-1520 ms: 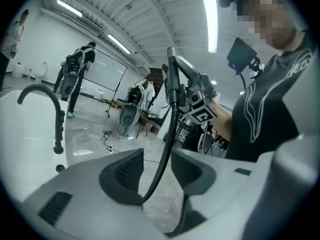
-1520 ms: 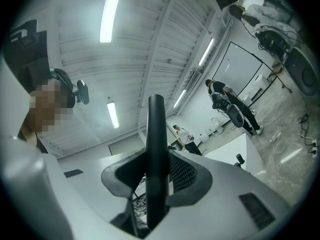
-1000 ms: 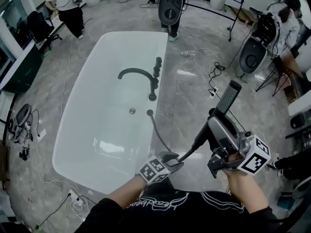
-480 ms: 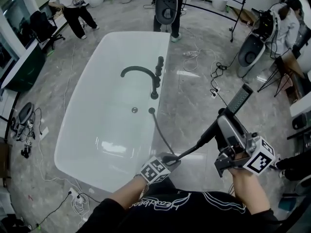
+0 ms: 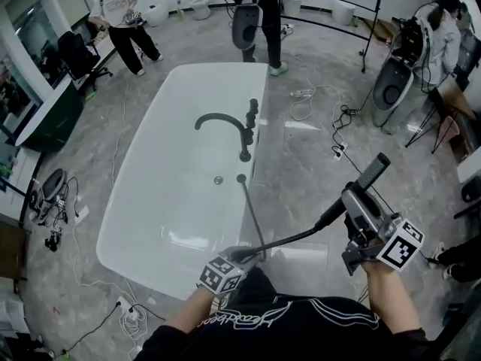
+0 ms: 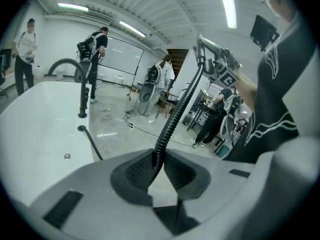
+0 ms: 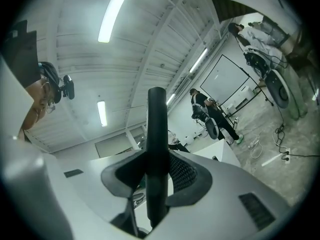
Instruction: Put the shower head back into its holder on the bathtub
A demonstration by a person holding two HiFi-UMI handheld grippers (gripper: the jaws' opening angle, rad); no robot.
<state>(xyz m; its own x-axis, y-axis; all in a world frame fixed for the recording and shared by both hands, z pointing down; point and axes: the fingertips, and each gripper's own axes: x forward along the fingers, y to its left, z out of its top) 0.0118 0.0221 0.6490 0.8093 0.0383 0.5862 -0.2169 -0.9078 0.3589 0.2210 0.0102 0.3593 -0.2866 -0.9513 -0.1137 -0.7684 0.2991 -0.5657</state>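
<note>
The black shower head (image 5: pixel 373 170) sticks up and away from my right gripper (image 5: pixel 353 205), which is shut on its handle (image 7: pixel 156 149). The black ribbed hose (image 5: pixel 293 237) runs from the handle to my left gripper (image 5: pixel 244 256) at the tub's near rim, then on to its outlet (image 5: pixel 242 178) on the tub edge. The left gripper's (image 6: pixel 156 166) jaws are closing, and its pads pinch the hose (image 6: pixel 175 114) between them. Black upright fittings (image 5: pixel 252 113) stand on the tub's right rim beside the arched faucet (image 5: pixel 223 120); I cannot tell which one is the holder.
The white bathtub (image 5: pixel 143 164) fills the middle of the grey marble floor. Cables (image 5: pixel 316 100) trail over the floor right of it. Several people stand at the far end and right side, among toilets (image 5: pixel 391 89) and stands. A dark cabinet (image 5: pixel 49 119) sits at the left.
My left gripper's jaws have closed on the hose and the gripper has slid left, toward the tub's near rim. The right gripper has carried the shower head a little right and down.
</note>
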